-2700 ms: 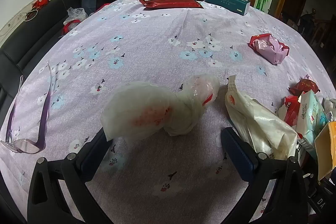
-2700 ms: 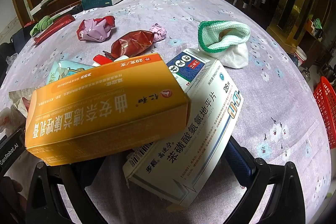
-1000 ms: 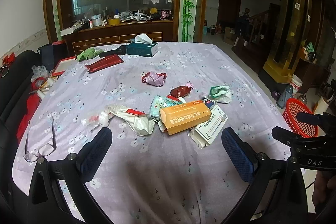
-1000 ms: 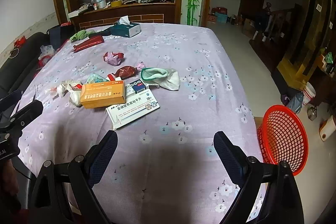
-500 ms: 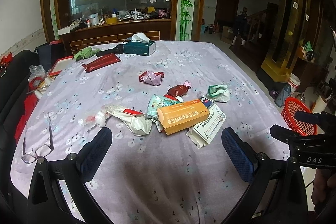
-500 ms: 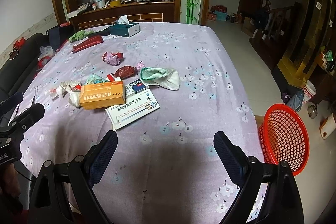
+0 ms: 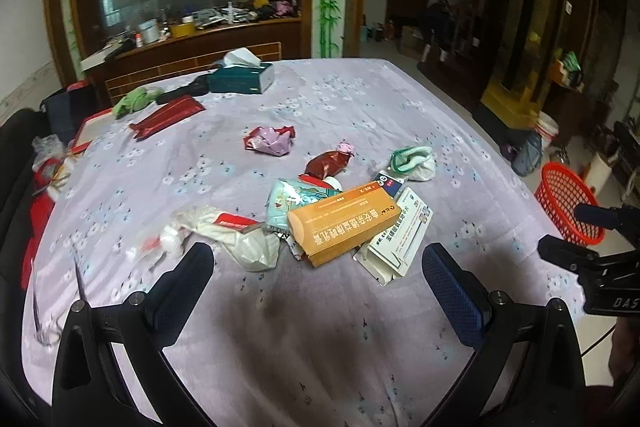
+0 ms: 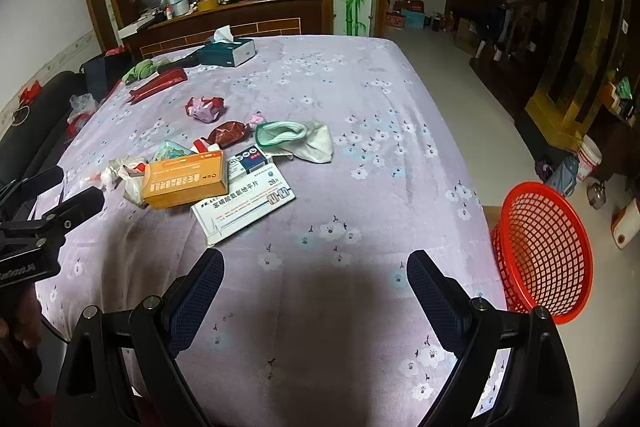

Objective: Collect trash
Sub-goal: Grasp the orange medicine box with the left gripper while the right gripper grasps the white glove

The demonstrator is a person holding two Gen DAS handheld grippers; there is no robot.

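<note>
Right wrist view shows the red basket off the table's edge, apparently empty, so by my reading nothing is collected yet. Both the right tongs and left tongs gape wide, holding nothing. The trash pile, orange box foremost, lies ahead of both, apart from their tips.
</note>
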